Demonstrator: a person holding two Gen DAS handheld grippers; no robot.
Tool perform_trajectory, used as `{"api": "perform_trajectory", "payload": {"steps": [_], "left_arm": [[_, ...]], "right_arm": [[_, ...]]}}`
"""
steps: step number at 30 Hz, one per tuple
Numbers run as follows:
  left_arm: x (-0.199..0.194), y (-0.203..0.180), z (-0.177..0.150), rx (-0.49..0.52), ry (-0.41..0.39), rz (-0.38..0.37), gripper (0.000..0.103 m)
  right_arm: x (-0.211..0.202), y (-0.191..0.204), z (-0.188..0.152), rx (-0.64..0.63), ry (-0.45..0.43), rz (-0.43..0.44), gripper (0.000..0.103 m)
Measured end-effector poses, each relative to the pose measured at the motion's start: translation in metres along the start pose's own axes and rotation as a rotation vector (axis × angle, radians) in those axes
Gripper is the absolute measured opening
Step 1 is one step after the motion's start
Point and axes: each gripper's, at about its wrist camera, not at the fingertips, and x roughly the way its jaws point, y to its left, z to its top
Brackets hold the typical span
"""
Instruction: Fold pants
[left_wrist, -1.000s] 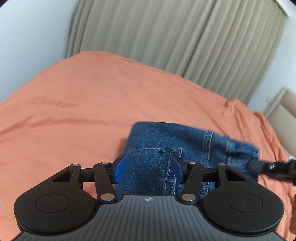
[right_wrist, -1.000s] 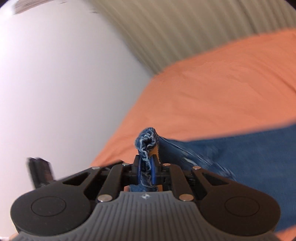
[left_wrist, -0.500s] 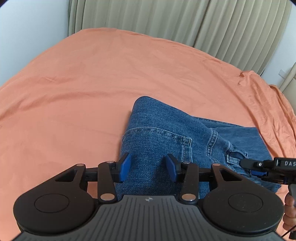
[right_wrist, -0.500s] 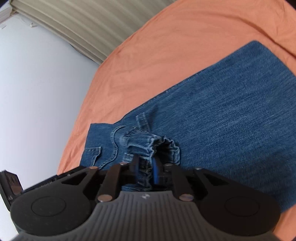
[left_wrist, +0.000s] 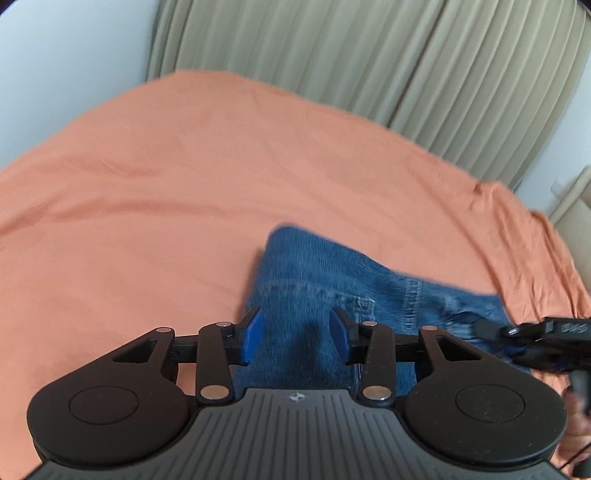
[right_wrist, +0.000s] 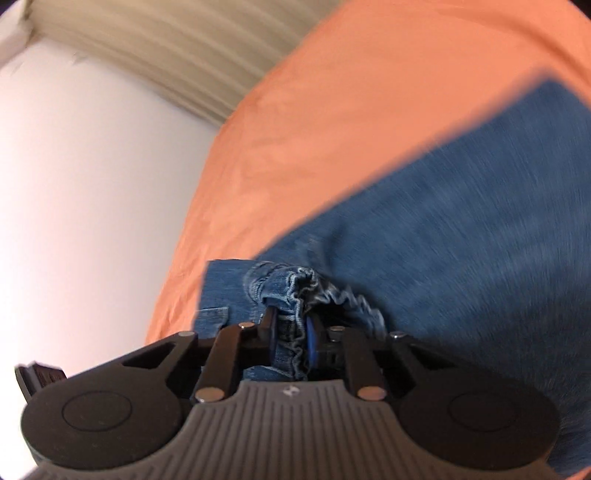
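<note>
A: Folding is partly done: the pants (left_wrist: 317, 291) lie doubled on the orange bed (left_wrist: 155, 206); the hem still needs laying flat.

B: Tool status?

A: Left tool (left_wrist: 295, 338) hovers over the denim, blue pads spread wide, empty. Right tool (right_wrist: 291, 338), low and tilted, clamps the bunched hem (right_wrist: 295, 291).
</note>
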Motion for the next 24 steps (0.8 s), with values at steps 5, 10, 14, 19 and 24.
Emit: {"api": "perform_trajectory", "payload": {"steps": [5, 10, 14, 19, 24], "left_arm": [[-0.027, -0.001, 0.018, 0.004, -0.068, -0.001, 0.048], [-0.038, -0.013, 0.028, 0.002, -0.105, -0.027, 0.048], [-0.03, -0.029, 0.033, 0.014, -0.101, -0.063, 0.048], [-0.006, -0.05, 0.036, 0.058, -0.074, -0.11, 0.048], [0.029, -0.071, 0.037, 0.138, -0.031, -0.128, 0.047]], "right_arm": [[-0.041, 0.101, 0.039, -0.336, -0.009, -0.036, 0.01], [-0.068, 0.156, 0.07, -0.475, -0.008, -0.155, 0.01], [-0.08, 0.156, 0.088, -0.49, 0.001, -0.238, 0.01], [-0.085, 0.108, 0.106, -0.411, 0.025, -0.348, 0.009], [-0.088, 0.031, 0.113, -0.337, 0.039, -0.463, 0.009]]}}
